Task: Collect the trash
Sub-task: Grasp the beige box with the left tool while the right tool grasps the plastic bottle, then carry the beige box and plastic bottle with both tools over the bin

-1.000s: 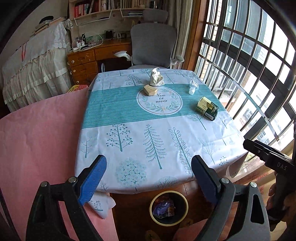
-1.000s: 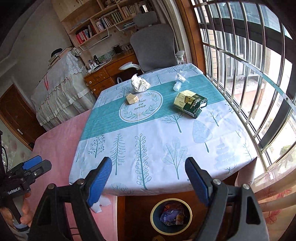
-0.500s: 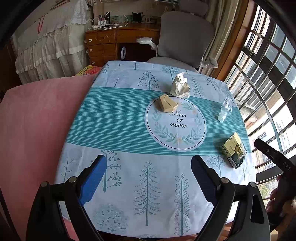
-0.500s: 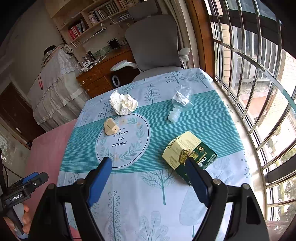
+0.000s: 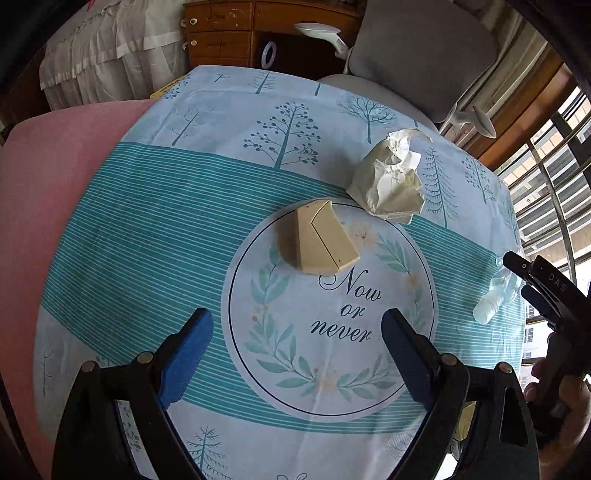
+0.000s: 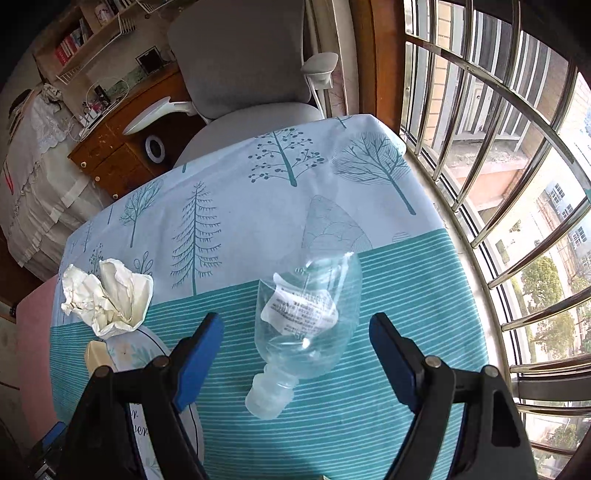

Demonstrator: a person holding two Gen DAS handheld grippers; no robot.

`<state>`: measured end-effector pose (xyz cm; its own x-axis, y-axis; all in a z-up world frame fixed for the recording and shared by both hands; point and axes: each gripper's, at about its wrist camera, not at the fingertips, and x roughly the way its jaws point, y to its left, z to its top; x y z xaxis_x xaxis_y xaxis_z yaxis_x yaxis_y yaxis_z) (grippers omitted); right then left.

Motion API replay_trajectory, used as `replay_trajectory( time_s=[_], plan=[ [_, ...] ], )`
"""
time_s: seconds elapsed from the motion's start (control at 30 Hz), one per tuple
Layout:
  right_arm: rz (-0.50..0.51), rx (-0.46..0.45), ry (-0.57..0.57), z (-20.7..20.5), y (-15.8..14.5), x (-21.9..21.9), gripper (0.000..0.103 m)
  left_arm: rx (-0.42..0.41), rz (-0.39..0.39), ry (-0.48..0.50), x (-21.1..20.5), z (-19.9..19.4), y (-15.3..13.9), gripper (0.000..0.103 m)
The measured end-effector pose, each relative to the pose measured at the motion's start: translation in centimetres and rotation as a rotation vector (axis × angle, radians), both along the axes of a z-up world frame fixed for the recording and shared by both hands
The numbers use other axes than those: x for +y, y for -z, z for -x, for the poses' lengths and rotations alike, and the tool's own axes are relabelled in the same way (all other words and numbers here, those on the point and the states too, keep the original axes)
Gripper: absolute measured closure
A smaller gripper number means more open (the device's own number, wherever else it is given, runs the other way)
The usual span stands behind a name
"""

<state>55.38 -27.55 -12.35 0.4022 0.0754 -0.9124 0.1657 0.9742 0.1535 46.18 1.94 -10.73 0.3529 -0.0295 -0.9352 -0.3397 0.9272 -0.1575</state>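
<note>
Step in hand, as I read it: the approach, w/ nothing picked up yet. Left tool [image 5: 297,334] hangs over the bench [image 5: 155,206], jaws spread wide and empty, aimed at the tan wedge-shaped carton [image 5: 317,238] lying on the printed "Now or never" circle. Just beyond it to the right, nearly touching, sits the crumpled paper wad [image 5: 388,184]. Right tool [image 6: 295,338] is likewise released, nothing clamped, w/ the squashed clear plastic bottle [image 6: 308,321] lying on its side between the blue pads [image 6: 197,350] but not pinched (cap end points toward the camera).

Next move, prob.: each tool drops the rest of the way and closes. The bottle is thin and slick, so it may skid or crumple further; a grip across the body near the label looks safer than at the neck. The carton is flattened and angular, so the left tool needs to straddle it squarely.

Surface: a tablecloth in pale blue w/ tree prints and a teal striped band. Room, left to right: a pink-covered surface beside the bench, white frilled cloth, wooden drawers [image 5: 236,33], grey office chair [image 6: 243,66], barred window [image 6: 498,166]. No bin in view now.
</note>
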Motion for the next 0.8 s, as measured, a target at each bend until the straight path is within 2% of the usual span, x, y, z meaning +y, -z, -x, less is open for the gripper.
replay_trajectory(
  time_s=[0.23, 0.3, 0.33, 0.43, 0.47, 0.53, 0.8],
  plan=[
    [0.061, 0.056, 0.005, -2.1, 2.6, 0.4, 0.022, 0.048, 0.029, -0.077, 0.2, -4.1, 2.8, 0.012],
    [0.054, 0.075, 0.002, -2.0, 3.1, 0.1, 0.029, 0.059, 0.019, -0.088, -0.1, -5.3, 3.4, 0.012],
    [0.057, 0.055, 0.0, -1.7, 2.9, -0.1, 0.035, 0.063, 0.008, -0.091, -0.2, -5.8, 3.7, 0.014],
    [-0.019, 0.058, -0.014, -1.4, 2.8, -0.9, 0.036, 0.099, -0.002, -0.083, -0.6, -7.0, 4.7, 0.039],
    [-0.055, 0.056, -0.02, -1.2, 2.7, -1.2, 0.036, 0.12, 0.001, -0.082, -0.5, -7.6, 5.2, 0.054],
    [-0.128, 0.054, -0.03, -1.1, 2.6, -1.5, 0.037, 0.107, -0.039, -0.077, -1.0, -7.7, 4.8, 0.055],
    [-0.299, -0.001, -0.125, 1.6, 0.6, -0.7, 0.038, 0.069, -0.034, 0.018, -3.1, -4.8, 3.0, 0.056]
  ],
)
